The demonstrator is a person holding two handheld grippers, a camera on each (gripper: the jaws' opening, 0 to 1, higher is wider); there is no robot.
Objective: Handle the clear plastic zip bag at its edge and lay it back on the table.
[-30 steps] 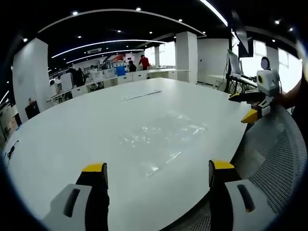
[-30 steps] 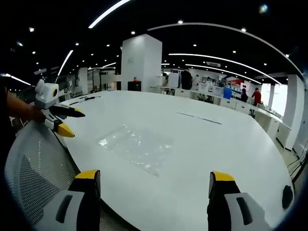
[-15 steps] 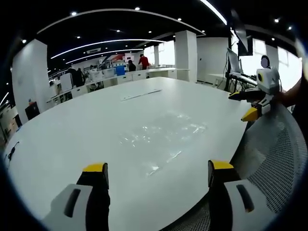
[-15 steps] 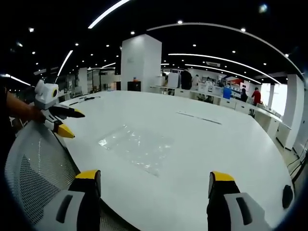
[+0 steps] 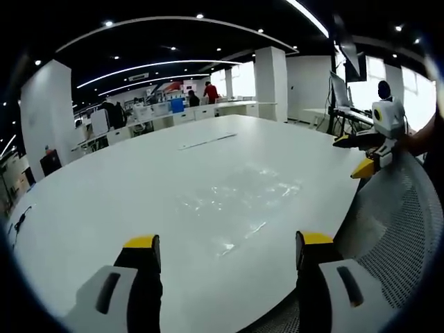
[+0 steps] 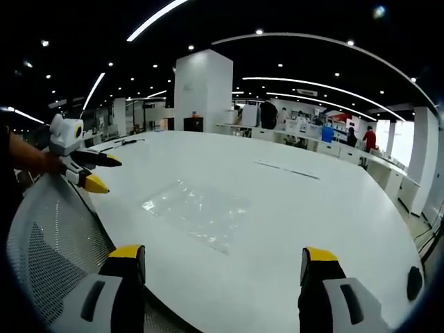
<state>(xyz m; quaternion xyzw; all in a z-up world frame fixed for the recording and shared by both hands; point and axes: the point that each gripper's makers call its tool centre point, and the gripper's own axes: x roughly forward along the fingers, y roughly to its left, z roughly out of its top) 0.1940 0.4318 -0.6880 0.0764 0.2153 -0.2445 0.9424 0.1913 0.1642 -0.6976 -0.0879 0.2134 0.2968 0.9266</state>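
Bag: clear plastic zip bag lies flat on worktop, near the edge closest to both tongs; hard to see, shows mostly as glare and creases. Nothing touching it.
Worktop: large white oval worktop, smooth, lightly glossy.
Left tongs: left tongs released, yellow-tipped jaws set wide apart, nothing between them; held over near edge of worktop, bag just ahead, apart from it. Also seen in right gripper view at left, jaws parted, held by a hand, over worktop rim, beside the bag but clear of it.
Right tongs: right tongs released, jaws wide, nothing between; held over near edge, bag ahead and to the left, no contact. Also seen in left gripper view at right, jaws parted, near worktop rim.
Chair: grey mesh chair back at worktop edge, between the two tongs.
Strip: long thin strip on far part of worktop, well apart from bag; type can't tell.
Small dark item: on worktop at far left in left gripper view; too small to ID.
Bkgd: open office, white pillar, desks, ceiling light strips, several people far off.
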